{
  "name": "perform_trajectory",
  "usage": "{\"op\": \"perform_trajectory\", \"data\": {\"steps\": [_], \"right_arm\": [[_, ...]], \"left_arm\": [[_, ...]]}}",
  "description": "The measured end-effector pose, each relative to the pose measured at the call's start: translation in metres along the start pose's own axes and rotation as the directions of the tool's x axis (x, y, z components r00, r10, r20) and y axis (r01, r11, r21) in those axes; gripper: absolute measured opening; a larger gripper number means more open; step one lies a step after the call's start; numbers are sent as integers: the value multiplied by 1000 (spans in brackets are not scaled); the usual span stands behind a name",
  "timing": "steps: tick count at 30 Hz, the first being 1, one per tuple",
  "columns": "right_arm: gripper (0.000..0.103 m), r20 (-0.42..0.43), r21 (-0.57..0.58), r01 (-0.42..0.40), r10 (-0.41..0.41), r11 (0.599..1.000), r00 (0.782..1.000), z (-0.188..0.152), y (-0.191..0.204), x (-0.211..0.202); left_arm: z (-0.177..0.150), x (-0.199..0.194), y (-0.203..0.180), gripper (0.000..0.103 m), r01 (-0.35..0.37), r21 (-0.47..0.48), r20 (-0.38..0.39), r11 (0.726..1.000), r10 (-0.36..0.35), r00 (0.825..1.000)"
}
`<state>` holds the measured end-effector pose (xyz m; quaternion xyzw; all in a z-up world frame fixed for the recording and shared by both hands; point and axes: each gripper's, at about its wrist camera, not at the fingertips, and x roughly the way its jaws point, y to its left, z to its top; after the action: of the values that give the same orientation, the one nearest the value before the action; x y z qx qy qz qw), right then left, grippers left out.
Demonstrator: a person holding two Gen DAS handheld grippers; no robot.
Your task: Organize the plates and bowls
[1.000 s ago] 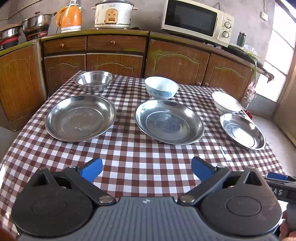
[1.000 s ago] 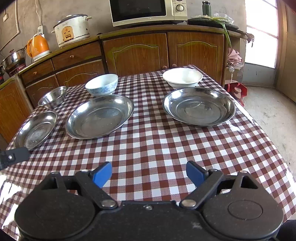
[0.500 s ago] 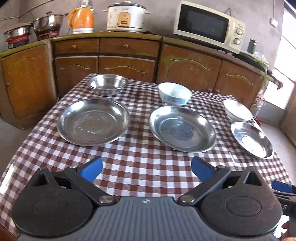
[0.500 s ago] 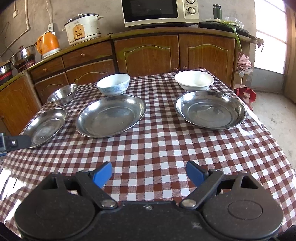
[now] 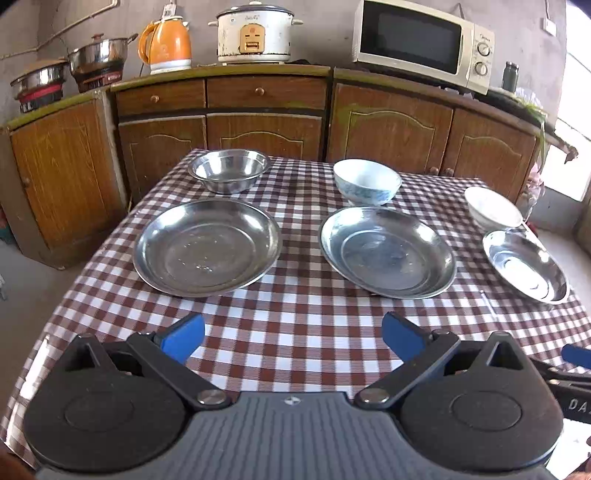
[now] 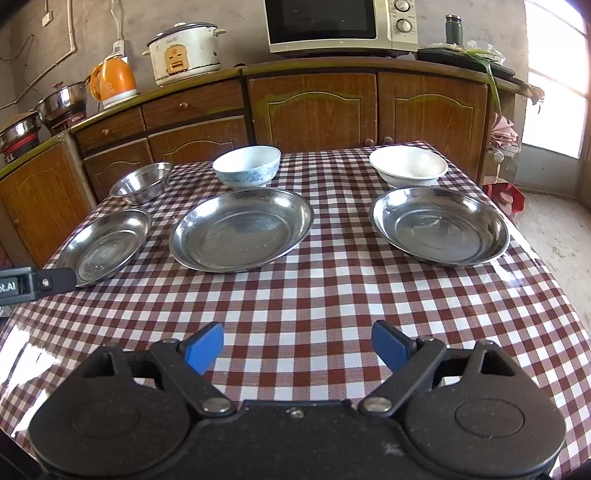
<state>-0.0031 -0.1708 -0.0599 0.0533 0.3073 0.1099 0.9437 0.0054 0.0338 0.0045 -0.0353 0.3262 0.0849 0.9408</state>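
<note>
**Nearby, both tongs open over the checked worktop**

Closest, the left tongs [image 5: 293, 338] and right tongs [image 6: 297, 347] hover with jaws spread wide, gripping nothing, above the checked worktop [image 6: 332, 295]. Beyond them three steel plates lie in a row, well apart: left plate [image 5: 207, 247], middle plate [image 5: 388, 251], right plate [image 6: 439, 225]. Behind each sits a bowl: steel bowl [image 5: 229, 171], blue-patterned bowl [image 5: 367, 181], white bowl [image 6: 408, 166]. Farthest, cabinets [image 5: 266, 110] carry a kettle [image 5: 166, 46], rice cooker [image 5: 255, 33] and microwave [image 5: 421, 44].

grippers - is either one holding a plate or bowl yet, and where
Nothing is held. The left gripper and right gripper are both open above the bare tablecloth, short of the plates and bowls.
</note>
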Motion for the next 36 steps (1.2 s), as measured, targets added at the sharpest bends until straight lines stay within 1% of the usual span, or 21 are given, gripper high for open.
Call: {"op": "perform_trajectory", "data": {"steps": [5,10,18,27,36], "right_arm": [[103,4,-1,-11,11,1000,1000,3,7,3],[103,16,-41,-29,30,999,999,12,21,7],[103,38,-103,-77,81,992,996,30,58,17],[103,25,-170,-120,126,978,992,40,102,35],[103,20,-189,-137,144,972,989,47,128,47]], "left_arm": [[3,0,7,103,-15,-9,15,1000,15,1000],[7,2,16,103,-32,-25,17,999,33,999],[18,6,34,103,-72,-40,17,997,73,997],[28,11,60,103,-110,-56,23,992,112,993],[35,16,79,103,-118,-63,32,991,120,992]]}}
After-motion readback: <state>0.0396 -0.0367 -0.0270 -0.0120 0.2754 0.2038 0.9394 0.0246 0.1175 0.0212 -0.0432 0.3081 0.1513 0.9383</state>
